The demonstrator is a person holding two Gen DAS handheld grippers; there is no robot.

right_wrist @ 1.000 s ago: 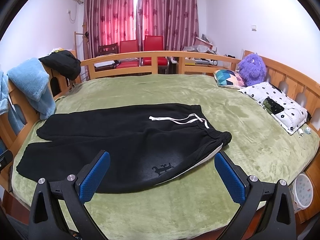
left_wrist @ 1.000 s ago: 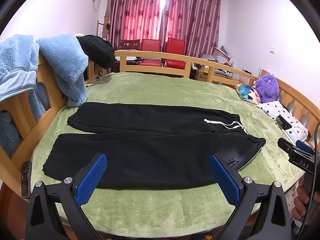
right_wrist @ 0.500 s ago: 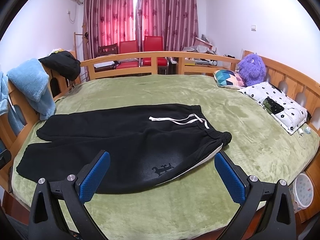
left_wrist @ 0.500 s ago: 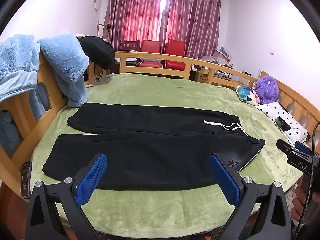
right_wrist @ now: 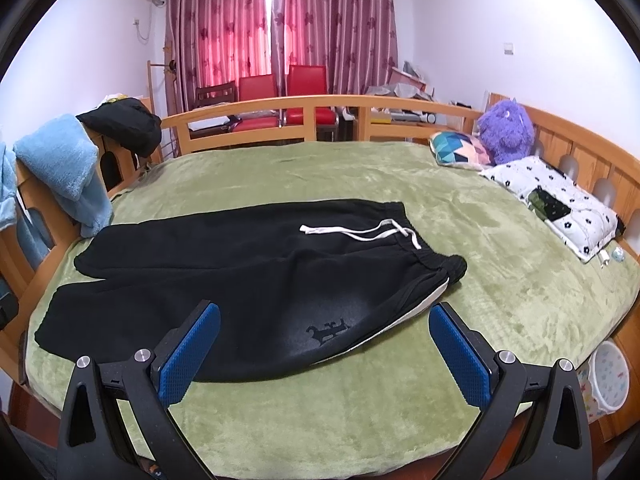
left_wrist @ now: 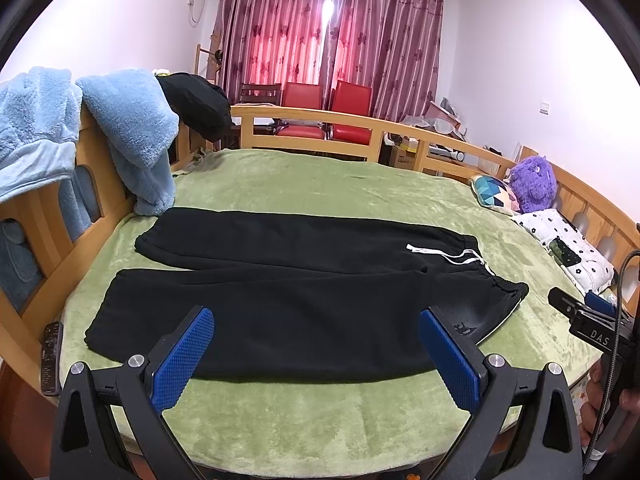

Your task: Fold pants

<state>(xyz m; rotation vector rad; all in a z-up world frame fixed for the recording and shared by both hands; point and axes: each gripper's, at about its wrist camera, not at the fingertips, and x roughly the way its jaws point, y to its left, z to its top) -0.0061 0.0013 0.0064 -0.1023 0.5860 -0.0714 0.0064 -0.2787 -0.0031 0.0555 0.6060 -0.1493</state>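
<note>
Pants (left_wrist: 304, 300): black, one pair, spread flat on the green bed (left_wrist: 320, 184), legs apart, waistband and white drawstring (right_wrist: 360, 234) to the right. No fold made; whole task outstanding.
Left gripper (left_wrist: 316, 352): jaws wide, empty, above near hem.
Right gripper (right_wrist: 324, 350): jaws wide, empty.

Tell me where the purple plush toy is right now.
The purple plush toy sits at the bed's far right corner in the right wrist view, against the wooden headboard, beside the geometric cushion.
</note>
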